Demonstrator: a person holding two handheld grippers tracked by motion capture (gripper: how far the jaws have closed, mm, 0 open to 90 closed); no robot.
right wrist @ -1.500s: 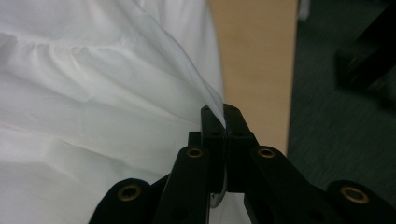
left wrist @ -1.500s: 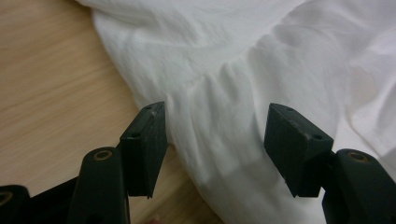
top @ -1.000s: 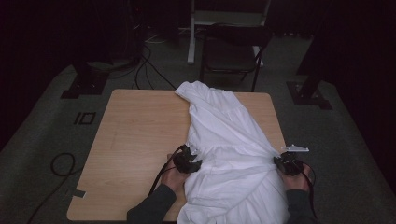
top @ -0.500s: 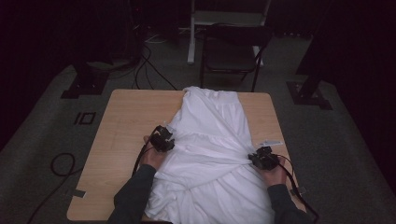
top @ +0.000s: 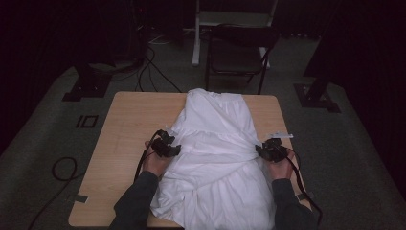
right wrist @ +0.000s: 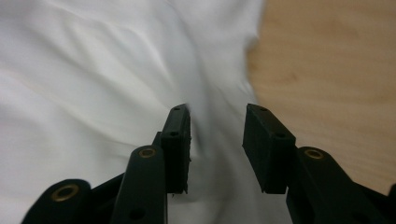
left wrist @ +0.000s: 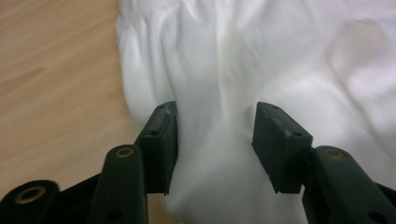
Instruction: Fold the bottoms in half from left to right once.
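Note:
A white garment (top: 215, 143) lies spread lengthwise down the middle of the wooden table (top: 129, 120), its near end hanging over the front edge. My left gripper (top: 176, 149) sits at the cloth's left edge and my right gripper (top: 261, 151) at its right edge, each held in a hand. In the left gripper view the left gripper (left wrist: 215, 112) has just been opening its jaws. A soft fold of white garment (left wrist: 219, 70) lies between the parted pads. The right gripper (right wrist: 215, 112) has also just been opening its jaws over the white garment (right wrist: 116, 70), and nothing is pinched.
Bare tabletop shows left of the cloth and in a narrow strip on the right, where a small white tag (top: 281, 135) lies. A dark chair (top: 239, 52) stands beyond the far edge. Cables (top: 62, 167) trail on the floor at left.
Both hands have moved left and away from the front edge. The garment, bunched diagonally toward the right before, now lies straighter and flatter along the table's middle.

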